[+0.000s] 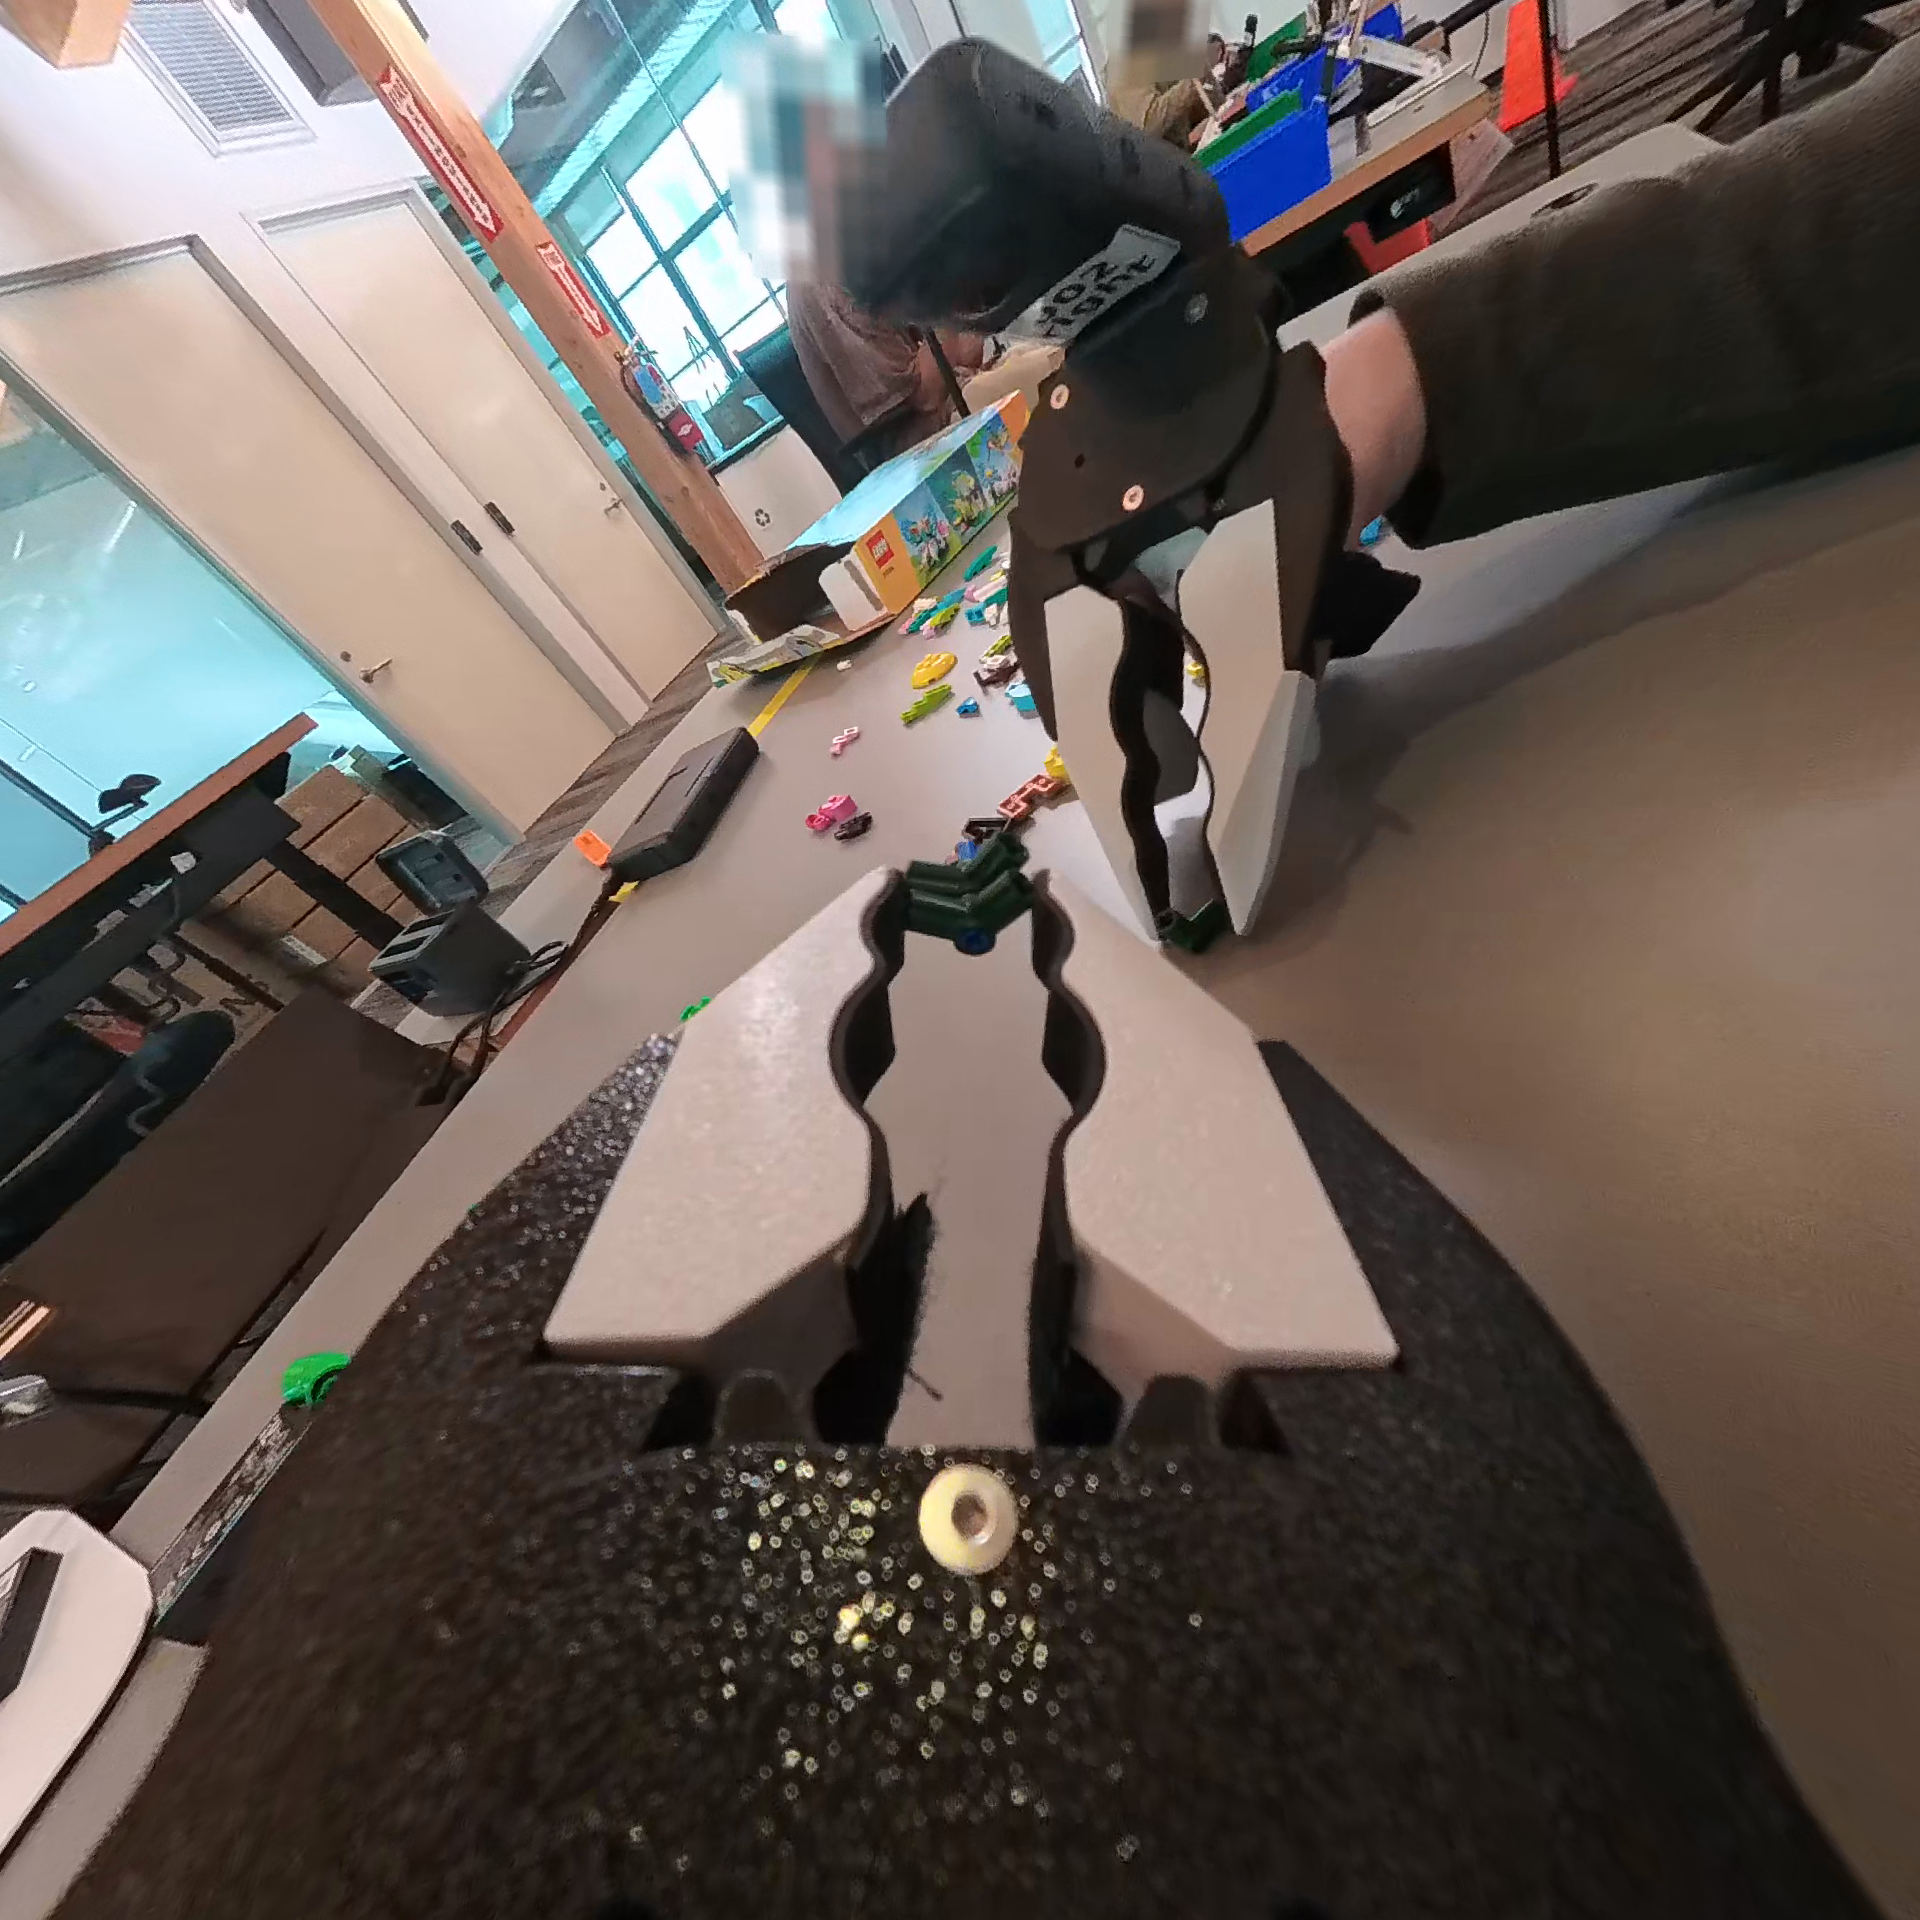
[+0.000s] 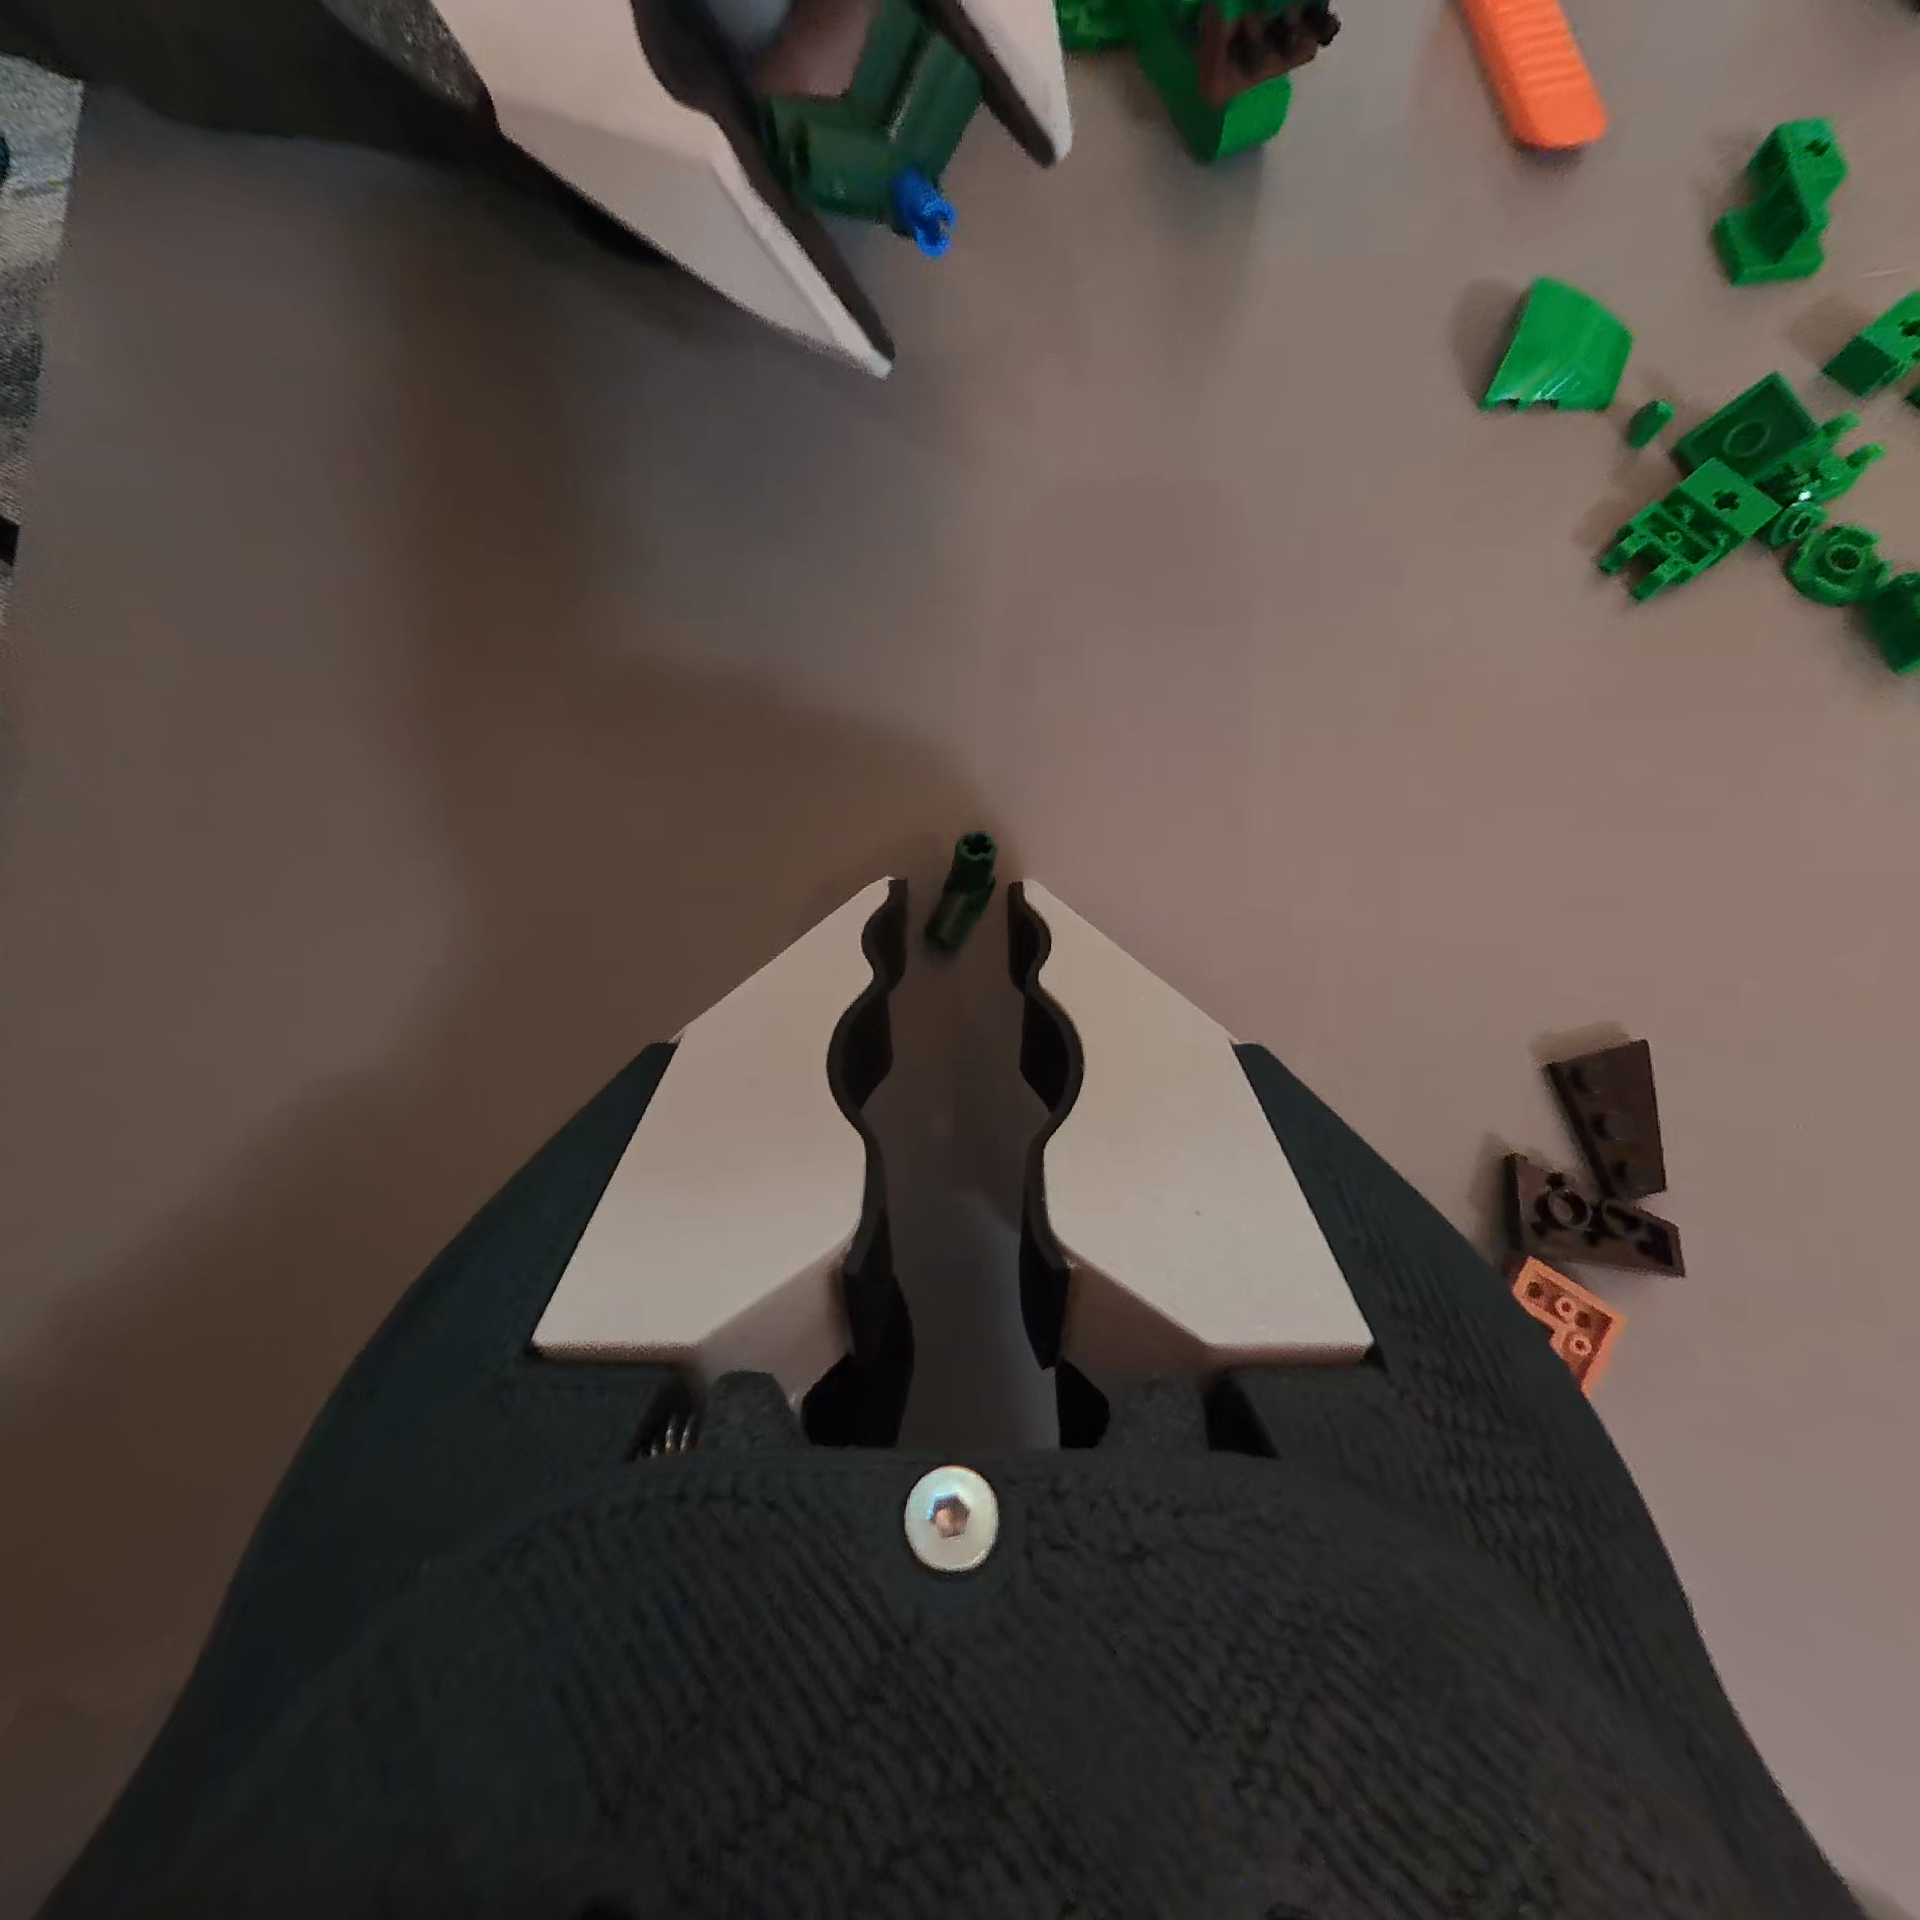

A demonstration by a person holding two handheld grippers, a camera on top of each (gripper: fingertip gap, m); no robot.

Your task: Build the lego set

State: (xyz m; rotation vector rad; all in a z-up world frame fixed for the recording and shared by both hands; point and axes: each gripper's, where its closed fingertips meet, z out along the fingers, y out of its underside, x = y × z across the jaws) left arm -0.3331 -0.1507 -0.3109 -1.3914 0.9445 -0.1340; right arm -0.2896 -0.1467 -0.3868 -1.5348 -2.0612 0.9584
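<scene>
Left gripper [image 1: 966, 899] pinches 1 dark green assembly [image 1: 961, 891] with 1 blue pin [image 2: 923, 213], centre frame. Right gripper [image 2: 951, 894], fingers slightly apart, straddles 1 dark green pin [image 2: 961, 894] on the table [image 2: 520, 675]; contact unclear. Right edge: about 8 loose green pieces [image 2: 1756, 468], 2 brown plates [image 2: 1600, 1174].

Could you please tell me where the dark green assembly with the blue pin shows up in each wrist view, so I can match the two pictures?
Left wrist view: the dark green assembly sits just above centre, clamped at the left gripper tips.
Right wrist view: top edge, left of centre, between that same gripper's fingers.
Shared landmark: its blue pin.
</scene>
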